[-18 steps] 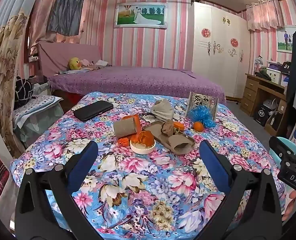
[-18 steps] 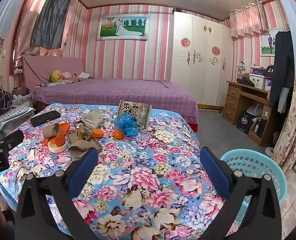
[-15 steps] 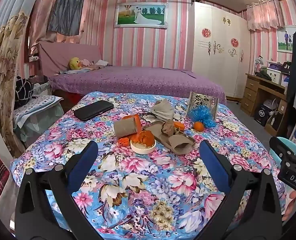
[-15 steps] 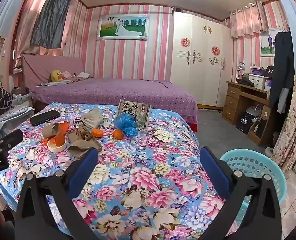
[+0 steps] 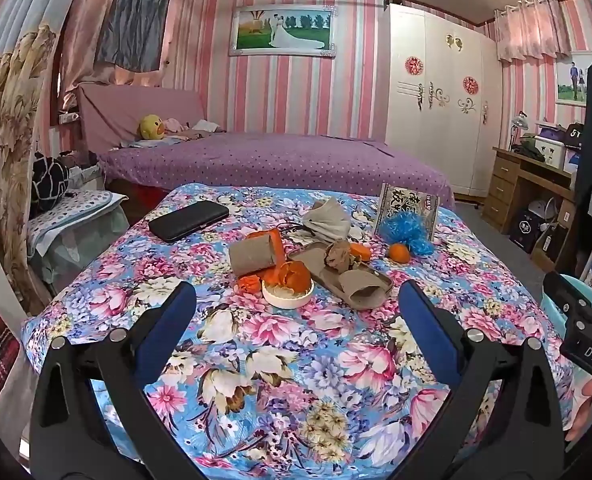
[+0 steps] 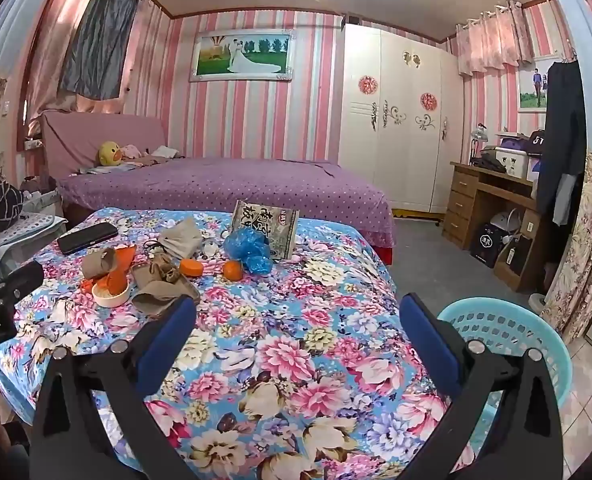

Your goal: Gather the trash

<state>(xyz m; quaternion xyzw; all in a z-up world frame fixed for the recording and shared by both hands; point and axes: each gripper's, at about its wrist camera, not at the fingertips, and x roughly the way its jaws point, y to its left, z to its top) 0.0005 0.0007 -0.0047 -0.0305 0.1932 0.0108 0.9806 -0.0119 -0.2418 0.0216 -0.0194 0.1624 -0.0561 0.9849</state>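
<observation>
Litter lies in the middle of a floral bedspread [image 5: 296,380]: a white bowl [image 5: 287,298] with orange peel [image 5: 291,274], a cardboard tube [image 5: 251,258], a brown tray [image 5: 348,280] with crumpled paper, a blue plastic bag [image 5: 406,234], a whole orange [image 5: 398,252] and a snack packet [image 5: 408,208]. My left gripper [image 5: 296,312] hovers open over the near part of the bed, short of the bowl. My right gripper [image 6: 296,320] is open too, with nothing between its fingers. A turquoise basket [image 6: 508,332] stands on the floor to its right.
A black case [image 5: 189,220] and a beige cloth [image 5: 328,218] lie farther back on the bedspread. Behind is a purple bed [image 5: 271,160], with a wardrobe [image 5: 436,100] and wooden desk [image 6: 492,196] at the right. A side table [image 5: 71,220] stands at the left.
</observation>
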